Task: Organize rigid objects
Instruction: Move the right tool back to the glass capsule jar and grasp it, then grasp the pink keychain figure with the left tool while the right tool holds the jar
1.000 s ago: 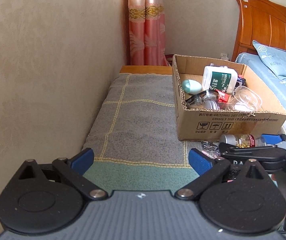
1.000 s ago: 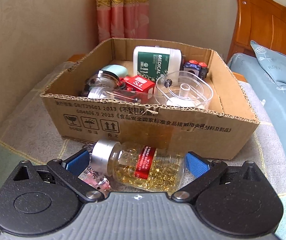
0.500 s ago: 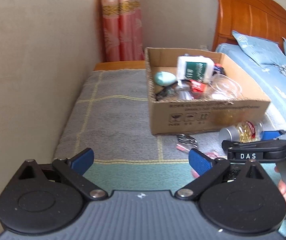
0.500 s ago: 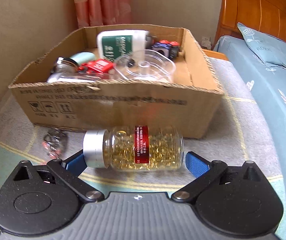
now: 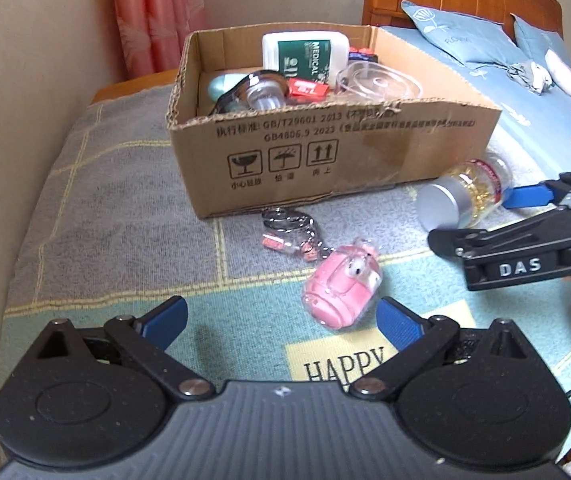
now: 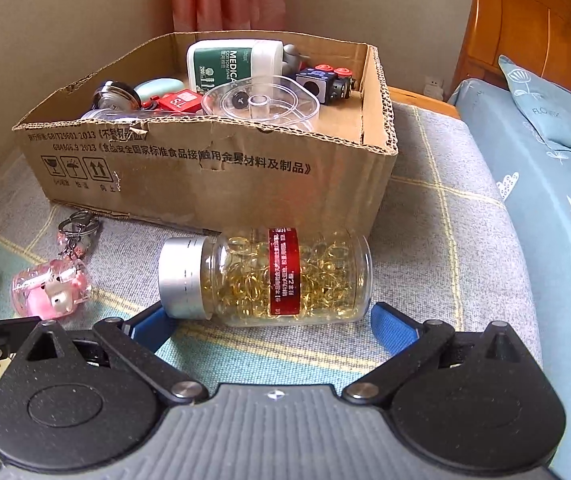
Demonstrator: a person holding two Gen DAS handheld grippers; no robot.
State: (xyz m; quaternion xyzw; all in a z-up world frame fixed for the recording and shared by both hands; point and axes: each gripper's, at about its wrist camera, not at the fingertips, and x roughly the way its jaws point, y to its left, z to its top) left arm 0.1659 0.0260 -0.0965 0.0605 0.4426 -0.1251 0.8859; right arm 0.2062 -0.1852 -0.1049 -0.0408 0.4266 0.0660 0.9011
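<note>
Now we swing left hand-held gripper (image 5: 281, 318) off bare blanket toward pink keychain charm (image 5: 341, 290), jaws wide, empty. Right hand-held gripper (image 6: 267, 320) closer on capsule bottle (image 6: 265, 276) than a second ago, jaws wide either side, not gripping. Bottle lies on its side on blanket (image 6: 445, 216), just before cardboard box (image 6: 213, 168). Both pickups look ready; box is likely destination.

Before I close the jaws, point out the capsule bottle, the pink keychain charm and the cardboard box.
capsule bottle (image 6: 285, 276): right wrist view, on its red label band.
pink keychain charm (image 5: 339, 286): left wrist view, on its pink body.
cardboard box (image 6: 205, 168): right wrist view, on its printed front wall.
</note>
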